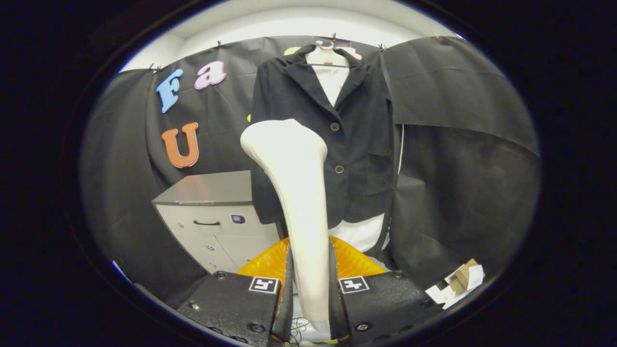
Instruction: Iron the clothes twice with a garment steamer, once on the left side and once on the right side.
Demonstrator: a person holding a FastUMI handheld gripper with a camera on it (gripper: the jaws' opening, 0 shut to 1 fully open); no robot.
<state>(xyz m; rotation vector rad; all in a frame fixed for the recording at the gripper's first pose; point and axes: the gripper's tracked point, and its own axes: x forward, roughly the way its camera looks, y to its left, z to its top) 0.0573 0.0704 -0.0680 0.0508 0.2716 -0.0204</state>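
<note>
A white garment steamer (299, 193) stands upright between my fingers, its handle clamped by both and its wide head raised toward the clothes. My gripper (311, 284) is shut on that handle. Beyond the steamer a black jacket (352, 130) with two buttons hangs on a white hanger (328, 55) over a white shirt (332, 82), whose hem shows below the jacket. The steamer head sits in front of the jacket's left half and hides part of it; I cannot tell whether it touches the cloth.
A grey cabinet (217, 217) with a drawer handle stands left of the jacket. An orange ribbed object (270, 265) lies low behind my fingers. A small cardboard box (460, 282) rests on the floor at the right. Black cloth walls the booth.
</note>
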